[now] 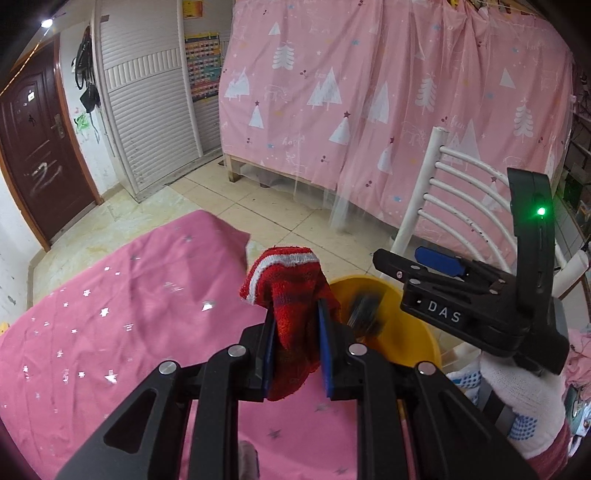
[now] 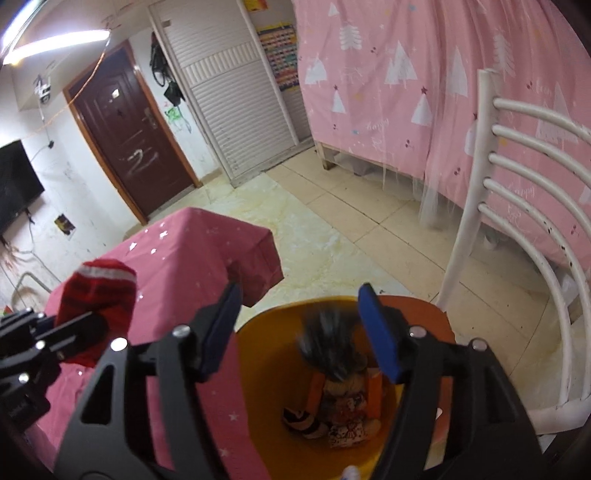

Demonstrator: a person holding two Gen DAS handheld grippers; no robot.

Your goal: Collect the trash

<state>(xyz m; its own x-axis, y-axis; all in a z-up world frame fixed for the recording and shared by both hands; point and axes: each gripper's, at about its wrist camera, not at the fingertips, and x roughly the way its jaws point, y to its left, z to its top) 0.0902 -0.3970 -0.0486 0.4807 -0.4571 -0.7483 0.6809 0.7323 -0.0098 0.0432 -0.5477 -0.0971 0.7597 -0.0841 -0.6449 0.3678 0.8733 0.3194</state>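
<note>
The left gripper clamps its 2 blue pads on a fuzzy red sock with a white stripe above the pink star-printed cloth, just beside the round yellow plastic tub, presumably to drop it there. The right gripper, jaws apart and empty, hangs over that tub, where a dark-haired doll lies.

Both fisheye views are evenly, fairly brightly lit by indoor light. In the right wrist view a long white ceiling tube lamp glares at 10 o'clock, blown out to pure white; in the left wrist view a small bright ceiling light shows at 10 o'clock. Shadows are soft. Straight lines bow near the edges and the corners darken to black. The dark-haired doll in the round yellow plastic basin is smeared by blur
</note>
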